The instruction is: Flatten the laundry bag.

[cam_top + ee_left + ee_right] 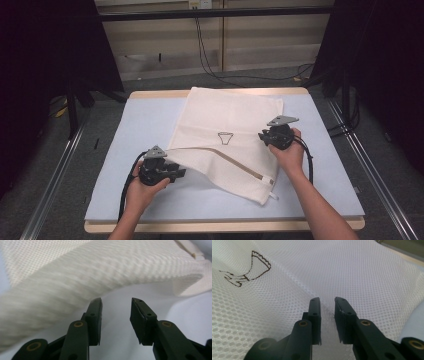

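Observation:
A white mesh laundry bag (235, 117) lies flat on the pale blue table mat (135, 130). A small brown outline drawing (226, 138) marks its middle. The bag's near left part is folded over, and a zipper (240, 162) runs diagonally along that fold to a tab (268, 181). My left gripper (180, 173) sits at the fold's left end. Its jaws stand open with nothing between them (116, 301), just under the raised mesh fold (82, 272). My right gripper (263, 135) rests on the bag's right side, open by a narrow gap (327, 300) over the mesh (367, 272), right of the drawing (249, 268).
The table's wooden edge (220, 226) runs along the front, under the mat. Black cables (210, 60) cross the floor beyond the far edge. Metal rails (55, 175) flank the table on both sides. Dark curtains stand at left and right.

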Demonstrator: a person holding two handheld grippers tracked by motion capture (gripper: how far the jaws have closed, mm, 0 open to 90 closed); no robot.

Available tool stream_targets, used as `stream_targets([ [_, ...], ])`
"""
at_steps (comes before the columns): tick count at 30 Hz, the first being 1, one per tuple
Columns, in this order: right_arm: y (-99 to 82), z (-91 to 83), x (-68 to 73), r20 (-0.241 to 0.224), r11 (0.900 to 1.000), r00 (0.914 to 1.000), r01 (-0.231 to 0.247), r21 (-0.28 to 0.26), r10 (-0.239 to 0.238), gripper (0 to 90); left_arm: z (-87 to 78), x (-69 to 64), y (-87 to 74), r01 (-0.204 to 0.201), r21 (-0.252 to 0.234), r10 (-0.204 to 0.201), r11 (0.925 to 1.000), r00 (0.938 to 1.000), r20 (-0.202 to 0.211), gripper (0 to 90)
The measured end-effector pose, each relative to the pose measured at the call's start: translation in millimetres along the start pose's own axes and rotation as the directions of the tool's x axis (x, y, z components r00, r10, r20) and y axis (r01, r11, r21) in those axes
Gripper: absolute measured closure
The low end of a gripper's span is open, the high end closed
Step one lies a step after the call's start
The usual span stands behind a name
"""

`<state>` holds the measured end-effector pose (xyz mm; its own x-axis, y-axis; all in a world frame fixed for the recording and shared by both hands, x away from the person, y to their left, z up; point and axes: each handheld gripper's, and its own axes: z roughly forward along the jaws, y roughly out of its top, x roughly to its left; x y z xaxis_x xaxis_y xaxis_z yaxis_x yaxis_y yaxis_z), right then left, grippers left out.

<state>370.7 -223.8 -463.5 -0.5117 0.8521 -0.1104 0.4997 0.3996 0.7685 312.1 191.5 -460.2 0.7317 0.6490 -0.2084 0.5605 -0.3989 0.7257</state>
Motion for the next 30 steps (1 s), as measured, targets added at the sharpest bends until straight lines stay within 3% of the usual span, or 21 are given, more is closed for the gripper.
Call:
stream_targets([
  [6, 5.3, -5.8, 11.9, -0.06, 0.9997, 0.9981, -0.014, -0.02, 0.013, 62.7, -7.1, 7.5, -7.6, 0.004, -0.001, -0.004, 1.0, 0.9992, -0.04, 56.6],
  [11, 10.9, -8.3, 30.9, -0.145, 0.9987, 0.9894, -0.012, -0.05, 0.005, 59.6, -11.8, 15.3, -12.6, 0.027, -0.007, -0.027, 0.9996, 0.9978, -0.061, 55.3],
  [14, 15.7, -7.5, 44.5, -0.224, 0.9962, 0.9743, -0.042, -0.076, 0.024, 55.2, -14.3, 18.4, -13.8, 0.039, -0.012, -0.04, 0.9992, 0.9964, -0.074, 55.3],
  [17, 20.4, -6.6, 56.1, -0.259, 0.9962, 0.9658, -0.028, -0.082, 0.006, 55.4, -15.9, 21.1, -14.4, 0.04, -0.01, -0.04, 0.9992, 0.9964, -0.075, 55.3],
  [22, 22.8, -3.2, 71.0, -0.328, 0.9979, 0.9446, -0.021, -0.062, 0.0, 56.5, -17.3, 26.1, -15.2, 0.067, -0.012, -0.067, 0.9977, 0.9955, -0.067, 57.2],
  [26, 15.1, -0.4, 78.5, -0.359, 0.9994, 0.9333, 0.001, -0.034, -0.013, 66.0, -22.1, 35.2, -18.2, 0.089, -0.017, -0.09, 0.9959, 0.9936, -0.068, 61.6],
  [30, 6.6, 1.3, 84.2, -0.383, 0.9986, 0.9228, 0.052, 0.009, -0.045, 72.4, -25.7, 41.5, -20.4, 0.081, -0.02, -0.083, 0.9965, 0.993, -0.084, 64.2],
])
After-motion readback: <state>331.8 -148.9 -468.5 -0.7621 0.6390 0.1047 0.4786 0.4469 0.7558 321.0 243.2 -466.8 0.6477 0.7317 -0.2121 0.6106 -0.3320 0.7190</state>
